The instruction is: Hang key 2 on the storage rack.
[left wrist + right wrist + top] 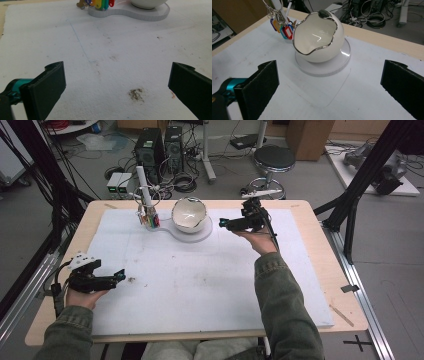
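Note:
A white egg-shaped bowl [189, 213] [318, 38] with a wavy silver rim stands on a clear round base [192, 232] [342, 60] at the back middle of the white mat. Beside it, coloured key tags [149, 220] [283, 29] [100, 3] hang from a white post [143, 185]. My right gripper [223, 224] [329, 82] hovers just right of the bowl, open, its jaws pointing at it with nothing between them. My left gripper [120, 275] [117, 85] is open and empty over the mat's left front, near a small dark stain [136, 93].
The white mat [210, 285] covers most of the wooden table [320, 235]. Behind the table are a black stool [274, 159], computer towers [151, 150] and loose cables on the floor. A black frame leg [360, 185] stands at the right.

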A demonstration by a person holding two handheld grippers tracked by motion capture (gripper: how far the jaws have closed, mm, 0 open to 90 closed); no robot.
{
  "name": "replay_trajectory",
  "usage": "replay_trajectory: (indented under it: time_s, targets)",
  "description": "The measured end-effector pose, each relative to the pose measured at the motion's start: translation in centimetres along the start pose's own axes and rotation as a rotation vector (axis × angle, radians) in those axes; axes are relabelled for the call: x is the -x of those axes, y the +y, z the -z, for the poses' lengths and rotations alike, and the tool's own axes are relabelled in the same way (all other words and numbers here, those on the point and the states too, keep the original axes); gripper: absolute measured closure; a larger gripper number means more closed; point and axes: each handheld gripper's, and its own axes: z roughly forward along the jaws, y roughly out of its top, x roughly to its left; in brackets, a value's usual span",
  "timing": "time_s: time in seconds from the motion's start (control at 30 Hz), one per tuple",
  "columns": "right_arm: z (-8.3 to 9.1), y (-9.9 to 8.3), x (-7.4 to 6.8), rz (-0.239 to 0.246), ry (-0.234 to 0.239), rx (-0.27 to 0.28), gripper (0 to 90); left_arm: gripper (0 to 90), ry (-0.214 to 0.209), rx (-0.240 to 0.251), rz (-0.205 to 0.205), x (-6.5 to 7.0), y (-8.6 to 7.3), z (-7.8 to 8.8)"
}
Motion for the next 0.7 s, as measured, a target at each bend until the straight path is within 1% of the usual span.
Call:
replay_trajectory:
  time_s: [0.07, 0.2, 0.27, 0.37, 0.43, 0.57, 0.7]
  targets:
    - [0.2, -0.5, 0.2, -0.006, 0.0, 0.001, 0.9, 1.7, 0.0, -0.001, 0.0, 0.0, 0.0, 0.0]
    - [0.6, -1.5, 0.3, -0.008, -0.019, 0.006, 0.9, 1.8, 0.001, -0.001, 0.002, 0.1, 0.0, 0.1]
    - [0.9, -2.1, 0.4, -0.005, -0.022, 0.016, 0.9, 1.7, 0.0, -0.005, -0.002, 0.0, -0.1, 0.2]
    - [1.3, -2.9, 0.3, 0.005, -0.041, 0.014, 0.9, 1.8, 0.003, -0.006, -0.001, 0.0, -0.1, 0.2]
    - [1.6, -3.6, 0.4, -0.003, -0.042, 0.018, 0.9, 1.7, 0.003, -0.007, 0.0, 0.0, -0.1, 0.3]
    - [2.0, -4.8, 0.4, 0.008, -0.058, 0.021, 0.9, 1.8, 0.006, -0.007, 0.0, 0.0, -0.2, 0.3]
    - [2.2, -5.8, 0.4, 0.022, -0.075, 0.01, 0.9, 1.7, 0.005, -0.007, 0.001, 0.1, -0.2, 0.2]
